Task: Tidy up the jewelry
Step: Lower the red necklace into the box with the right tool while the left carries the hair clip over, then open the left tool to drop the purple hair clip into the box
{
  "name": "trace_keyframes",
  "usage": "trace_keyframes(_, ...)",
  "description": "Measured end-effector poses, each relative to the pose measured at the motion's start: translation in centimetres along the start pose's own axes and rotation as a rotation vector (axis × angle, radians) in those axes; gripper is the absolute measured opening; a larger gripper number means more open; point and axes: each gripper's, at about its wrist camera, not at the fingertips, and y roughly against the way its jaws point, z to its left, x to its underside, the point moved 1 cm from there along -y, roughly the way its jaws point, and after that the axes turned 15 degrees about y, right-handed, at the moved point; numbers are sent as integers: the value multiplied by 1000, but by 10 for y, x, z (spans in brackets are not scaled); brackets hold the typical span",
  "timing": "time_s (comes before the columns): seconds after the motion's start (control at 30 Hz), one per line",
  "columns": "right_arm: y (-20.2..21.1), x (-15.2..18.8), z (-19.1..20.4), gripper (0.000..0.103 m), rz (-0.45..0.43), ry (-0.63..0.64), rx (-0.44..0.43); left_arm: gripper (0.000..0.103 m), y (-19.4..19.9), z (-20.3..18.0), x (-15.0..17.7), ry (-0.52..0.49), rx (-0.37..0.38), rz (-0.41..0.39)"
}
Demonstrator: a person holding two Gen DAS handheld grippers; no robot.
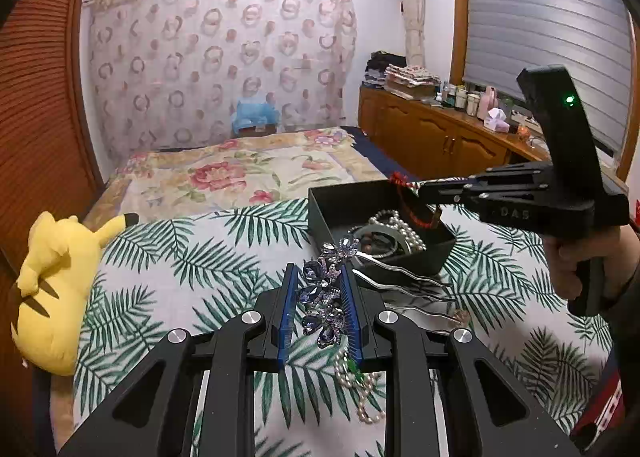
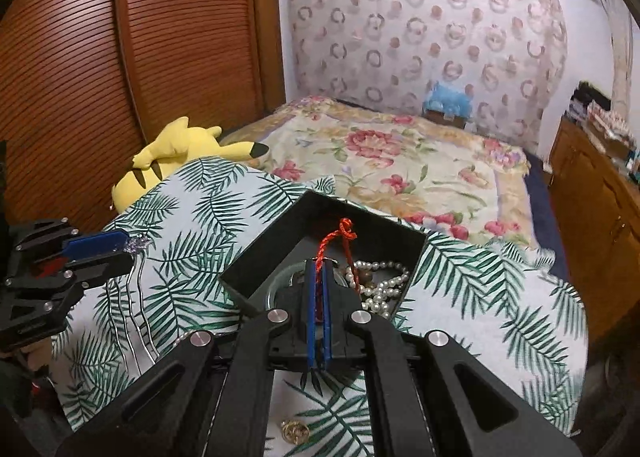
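My left gripper [image 1: 320, 273] is shut on a purple jewelled hair comb [image 1: 322, 297], whose silver prongs [image 1: 404, 285] stick out to the right above the leaf-print cloth [image 1: 192, 257]. From the right wrist view the same comb [image 2: 136, 247] shows in the left gripper [image 2: 120, 245] at far left. My right gripper [image 2: 318, 265] is shut on a red cord bracelet [image 2: 340, 235], held over the open black box [image 2: 264, 253]. In the left wrist view the right gripper [image 1: 418, 187] hangs the red bracelet [image 1: 416, 209] above the box [image 1: 332, 197]. Pearl strands [image 1: 396, 225] and a bangle lie inside.
A pearl necklace with a green piece [image 1: 356, 381] lies on the cloth under my left gripper. A gold coin-like piece [image 2: 295, 431] lies near the front edge. A yellow plush toy [image 1: 52, 281] rests at the left. A floral bedspread [image 1: 248, 173] lies beyond; wooden cabinets [image 1: 432, 129] stand right.
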Motion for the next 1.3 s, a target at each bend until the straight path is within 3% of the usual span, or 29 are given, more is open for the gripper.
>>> trace_keyframes(0.3, -19, 7, -20, 7, 28, -90, -37, 20, -23, -1, -15, 6, -16, 12)
trace_keyframes(0.43, -15, 13, -25, 20, 18, -104, -38, 20, -31, -4, -19, 0, -20, 14)
trace_keyframes(0.9, 19, 47, -36, 20, -11, -106, 36, 20, -75, -29, -39, -39, -55, 43)
trace_keyframes(1.3, 21, 75, -47, 20, -8, -146, 29, 20, -114, -42, -46, -35, -89, 82)
